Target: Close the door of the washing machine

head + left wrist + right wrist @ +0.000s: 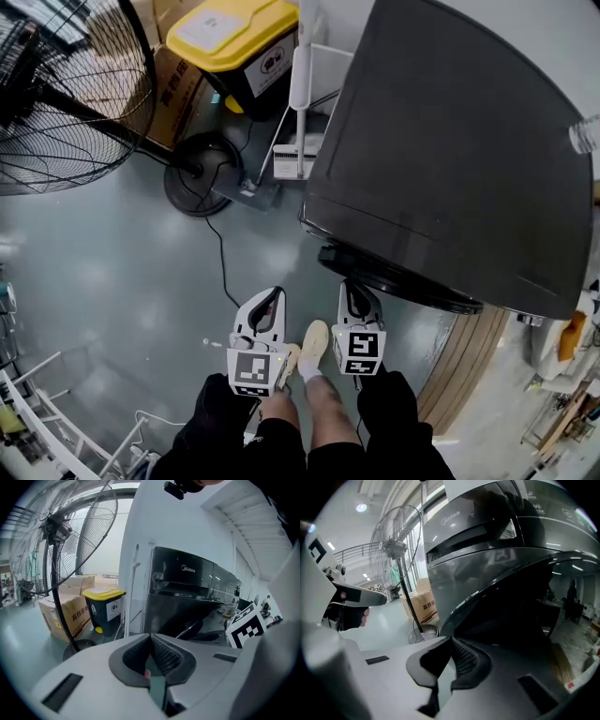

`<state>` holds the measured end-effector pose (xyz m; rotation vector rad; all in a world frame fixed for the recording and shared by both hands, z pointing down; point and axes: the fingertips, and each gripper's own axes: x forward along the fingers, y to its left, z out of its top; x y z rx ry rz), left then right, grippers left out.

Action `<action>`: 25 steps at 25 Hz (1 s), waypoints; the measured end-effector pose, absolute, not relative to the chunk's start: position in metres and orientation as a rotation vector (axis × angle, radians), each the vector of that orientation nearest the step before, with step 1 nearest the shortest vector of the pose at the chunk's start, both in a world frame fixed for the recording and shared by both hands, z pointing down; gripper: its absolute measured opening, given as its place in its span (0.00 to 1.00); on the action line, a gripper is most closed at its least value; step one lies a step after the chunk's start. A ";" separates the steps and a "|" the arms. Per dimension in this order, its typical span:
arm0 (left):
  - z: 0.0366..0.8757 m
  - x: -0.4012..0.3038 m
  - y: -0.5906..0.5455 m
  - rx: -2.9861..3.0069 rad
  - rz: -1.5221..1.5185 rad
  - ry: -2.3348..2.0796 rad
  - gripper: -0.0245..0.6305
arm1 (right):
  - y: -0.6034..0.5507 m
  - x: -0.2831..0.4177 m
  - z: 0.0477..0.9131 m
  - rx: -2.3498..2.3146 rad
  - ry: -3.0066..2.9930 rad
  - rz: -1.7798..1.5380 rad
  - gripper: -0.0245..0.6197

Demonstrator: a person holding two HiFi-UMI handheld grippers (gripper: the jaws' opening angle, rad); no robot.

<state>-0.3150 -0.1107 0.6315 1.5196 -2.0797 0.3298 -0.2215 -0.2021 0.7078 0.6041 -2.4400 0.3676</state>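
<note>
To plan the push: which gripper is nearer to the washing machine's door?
Right. The right gripper is close to the door at its rim; the left gripper is farther off, to its left.

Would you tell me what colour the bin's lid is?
Yellow; the lid shows best in the head view.

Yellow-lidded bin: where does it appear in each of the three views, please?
Head view: top centre, the yellow-lidded bin left of the washing machine.
Left gripper view: left of centre, just right of the cardboard box.
Right gripper view: not in it.
Shared landmark: the standing fan, seen in all three.
</note>
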 end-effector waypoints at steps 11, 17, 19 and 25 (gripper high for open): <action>0.623 -0.319 -0.127 1.530 0.332 -2.080 0.07 | -0.210 -0.228 0.699 0.623 -2.441 0.355 0.06; 0.616 -0.323 -0.122 1.548 0.329 -2.076 0.07 | -0.207 -0.226 0.702 0.642 -2.419 0.351 0.06; 0.611 -0.324 -0.120 1.561 0.325 -2.076 0.07 | -0.207 -0.230 0.694 0.643 -2.429 0.335 0.06; 0.586 -0.317 -0.106 1.598 0.327 -2.078 0.07 | -0.200 -0.220 0.653 0.660 -2.478 0.295 0.06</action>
